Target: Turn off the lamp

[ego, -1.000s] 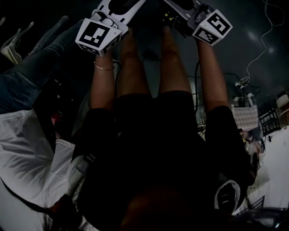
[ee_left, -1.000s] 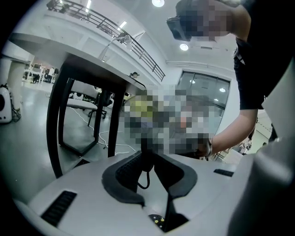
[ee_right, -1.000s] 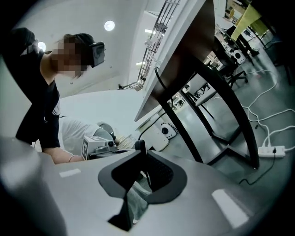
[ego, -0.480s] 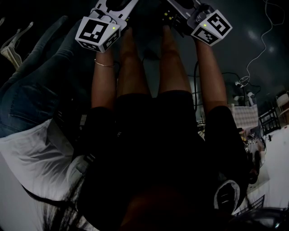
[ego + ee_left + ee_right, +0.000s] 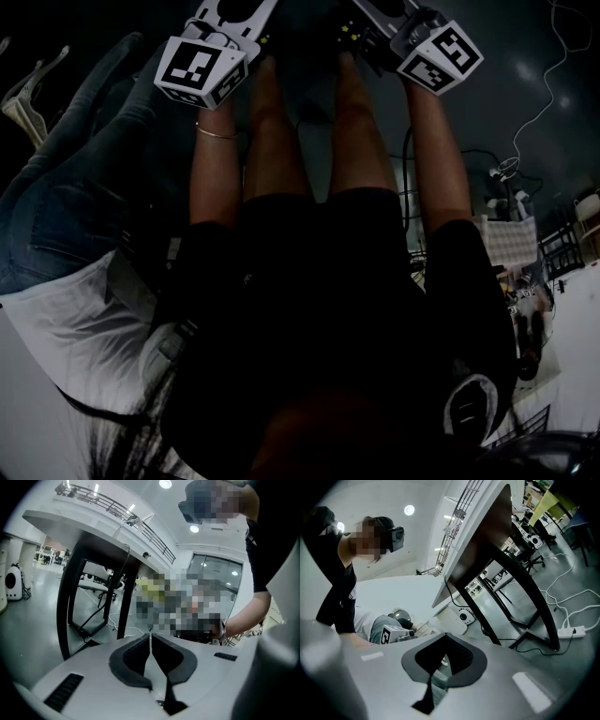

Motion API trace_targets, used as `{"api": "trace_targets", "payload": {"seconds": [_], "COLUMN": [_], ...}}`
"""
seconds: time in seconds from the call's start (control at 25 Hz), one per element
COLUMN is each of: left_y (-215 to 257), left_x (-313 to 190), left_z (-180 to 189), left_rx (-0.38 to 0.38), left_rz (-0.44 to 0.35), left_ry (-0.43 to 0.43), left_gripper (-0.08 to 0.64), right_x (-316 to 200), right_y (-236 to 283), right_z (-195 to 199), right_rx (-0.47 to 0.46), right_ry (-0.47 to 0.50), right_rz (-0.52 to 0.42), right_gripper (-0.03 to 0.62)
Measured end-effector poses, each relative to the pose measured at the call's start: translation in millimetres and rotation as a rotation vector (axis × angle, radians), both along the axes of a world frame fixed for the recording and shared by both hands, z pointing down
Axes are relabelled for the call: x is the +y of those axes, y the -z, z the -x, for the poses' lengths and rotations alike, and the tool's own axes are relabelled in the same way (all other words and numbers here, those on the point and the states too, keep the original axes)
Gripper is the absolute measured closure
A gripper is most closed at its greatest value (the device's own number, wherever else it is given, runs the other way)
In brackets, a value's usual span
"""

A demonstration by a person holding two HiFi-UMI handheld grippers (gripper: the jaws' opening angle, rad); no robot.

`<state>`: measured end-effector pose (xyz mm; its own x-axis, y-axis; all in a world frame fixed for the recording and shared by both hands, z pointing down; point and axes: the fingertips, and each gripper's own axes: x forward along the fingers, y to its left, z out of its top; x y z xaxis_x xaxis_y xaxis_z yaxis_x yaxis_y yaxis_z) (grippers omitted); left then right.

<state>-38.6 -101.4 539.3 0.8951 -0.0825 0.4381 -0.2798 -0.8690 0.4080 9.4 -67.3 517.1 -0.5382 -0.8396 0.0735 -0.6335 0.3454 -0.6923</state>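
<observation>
Jaws of left gripper (image 5: 150,636) and right gripper (image 5: 445,637) meet (seemingly empty), facing a table (image 5: 101,545).

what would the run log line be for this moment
left gripper: shut, empty | right gripper: shut, empty | lamp: not in view | table: ahead of left gripper

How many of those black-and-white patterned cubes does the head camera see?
2. One cube on the left gripper, upper left; the other cube on the right gripper, upper right. None seems hidden.
</observation>
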Motion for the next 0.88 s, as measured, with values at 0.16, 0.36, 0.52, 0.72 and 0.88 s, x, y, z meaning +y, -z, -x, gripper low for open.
{"api": "trace_targets", "payload": {"seconds": [0.16,0.36,0.52,0.72,0.88], "left_y": [0.2,1.5,3.2,4.5,3.5], "left_x": [-0.2,0.0,1.3,4.9,4.2], "left_z": [1.4,2.5,2.6,2.1,4.5], "left_rx": [-0.001,-0.004,0.004,0.019,-0.013], "left_rz": [-0.005,-0.013,-0.023,-0.025,-0.022], "left_ry": [0.004,0.004,-0.005,-0.016,-0.010], "left_gripper": [0.551,0.554,0.554,0.554,0.554], "right_x": [0.9,1.6,0.5,0.6,1.3], "right_y": [-1.3,-1.9,-2.7,-2.8,-3.8], "right_z": [0.1,-1.5,-2.2,-2.9,-2.8], "right_rx": [0.002,0.003,0.008,0.016,0.027], "right_ry": [-0.005,-0.016,-0.025,-0.034,-0.037], "right_rz": [0.004,0.008,0.010,0.014,0.021], "right_gripper": [0.591,0.591,0.591,0.591,0.591]}}
